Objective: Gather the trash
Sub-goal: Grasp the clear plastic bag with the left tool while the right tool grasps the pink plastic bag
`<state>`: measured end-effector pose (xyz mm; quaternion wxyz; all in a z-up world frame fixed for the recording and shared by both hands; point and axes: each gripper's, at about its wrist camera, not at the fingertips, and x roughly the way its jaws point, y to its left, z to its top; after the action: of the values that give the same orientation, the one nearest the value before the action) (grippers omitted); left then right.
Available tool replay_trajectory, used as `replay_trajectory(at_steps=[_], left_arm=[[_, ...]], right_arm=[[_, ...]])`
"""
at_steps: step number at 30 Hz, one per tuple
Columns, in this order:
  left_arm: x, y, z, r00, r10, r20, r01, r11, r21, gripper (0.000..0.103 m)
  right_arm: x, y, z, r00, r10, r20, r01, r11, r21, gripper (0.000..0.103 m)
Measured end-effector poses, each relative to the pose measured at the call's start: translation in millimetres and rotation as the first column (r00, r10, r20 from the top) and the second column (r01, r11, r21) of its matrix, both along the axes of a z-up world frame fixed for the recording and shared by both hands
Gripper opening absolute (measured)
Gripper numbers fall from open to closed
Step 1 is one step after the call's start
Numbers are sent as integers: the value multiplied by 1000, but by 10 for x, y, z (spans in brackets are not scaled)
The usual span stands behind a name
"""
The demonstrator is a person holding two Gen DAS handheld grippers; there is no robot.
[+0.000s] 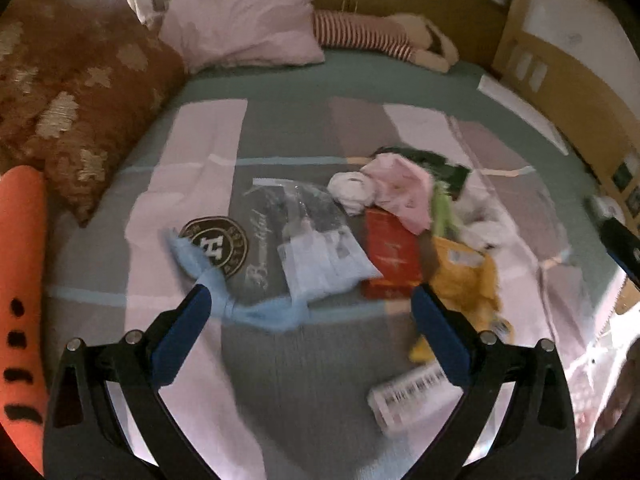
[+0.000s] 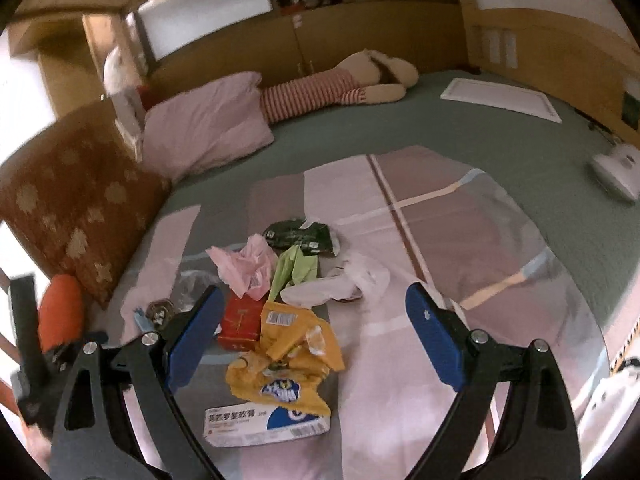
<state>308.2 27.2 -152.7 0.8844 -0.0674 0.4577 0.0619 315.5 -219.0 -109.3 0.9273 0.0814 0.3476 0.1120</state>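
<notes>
Left wrist view: left hand-held gripper (image 1: 310, 308) spread wide, empty, above bed (image 1: 288, 80); blue wrapper (image 1: 240, 300) beside left finger, red box (image 1: 390, 256) and yellow bag (image 1: 464, 276) just ahead.
Right wrist view: right hand-held gripper (image 2: 316, 328) spread wide, empty; yellow bag (image 2: 288, 356) between fingers, white carton (image 2: 264, 420) below it, pink bag (image 2: 244, 268) beyond.

We are in a home bedroom: a wide bed (image 2: 480, 128) under a green cover and a pink-and-grey quilt (image 1: 200, 160), a pale pink pillow (image 1: 240, 24), a brown patterned cushion (image 1: 80, 100) and a striped plush toy (image 2: 320, 88) lying along wooden wall cabinets (image 2: 360, 28).
</notes>
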Motion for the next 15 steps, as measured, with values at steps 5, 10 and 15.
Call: replay_trajectory(at_steps=[5, 10, 15], left_arm=[[602, 221, -417, 994, 55, -91, -60, 996, -58, 95], [968, 294, -814, 981, 24, -193, -41, 996, -80, 37], [798, 383, -480, 996, 3, -89, -11, 996, -86, 18]], right_arm=[[152, 113, -133, 999, 6, -40, -7, 1000, -27, 90], [143, 208, -89, 999, 40, -19, -41, 999, -25, 90], [367, 480, -125, 997, 78, -8, -79, 995, -66, 90]])
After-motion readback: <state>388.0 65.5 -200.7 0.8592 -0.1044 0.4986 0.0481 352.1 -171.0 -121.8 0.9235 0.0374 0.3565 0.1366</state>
